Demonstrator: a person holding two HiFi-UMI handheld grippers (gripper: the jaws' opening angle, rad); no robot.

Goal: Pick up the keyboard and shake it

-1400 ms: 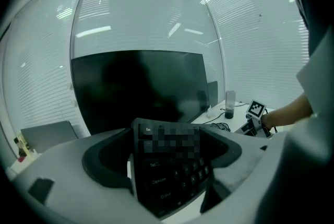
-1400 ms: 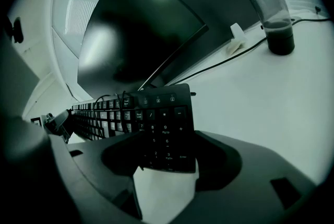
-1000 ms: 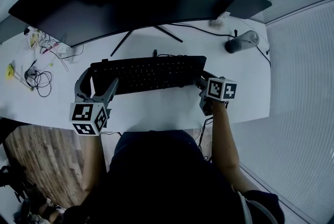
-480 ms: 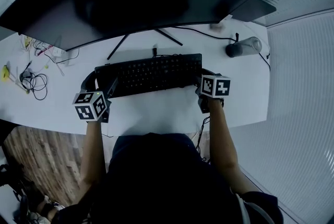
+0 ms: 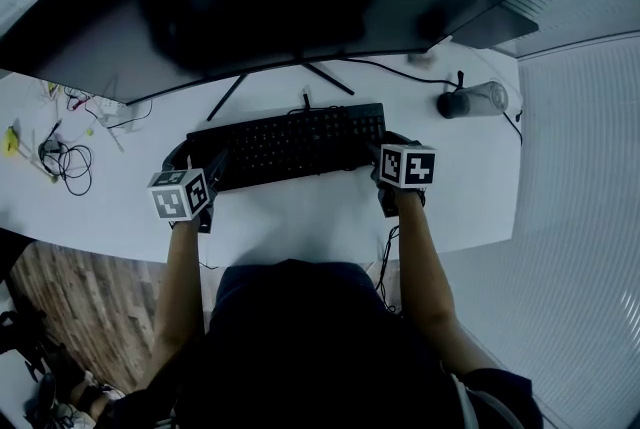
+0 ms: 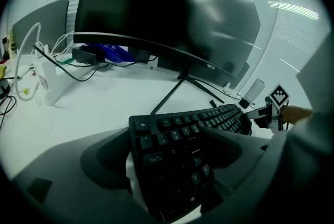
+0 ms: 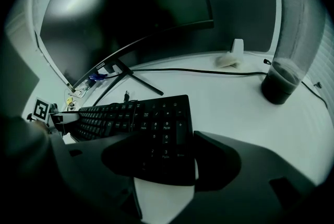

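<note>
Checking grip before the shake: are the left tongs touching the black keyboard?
Touching. The left gripper view shows the left tongs closed on the Esc end of the black keyboard: one jaw presses on the keys, the other meets its outer edge.

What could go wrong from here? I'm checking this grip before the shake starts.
1. The left tongs and right tongs hold the keyboard only at its ends, partly over keys; a hard shake might slip it loose.
2. Its rear cable lies by the monitor stand and may snag.
3. A wide swing could knock the dark tumbler.
</note>
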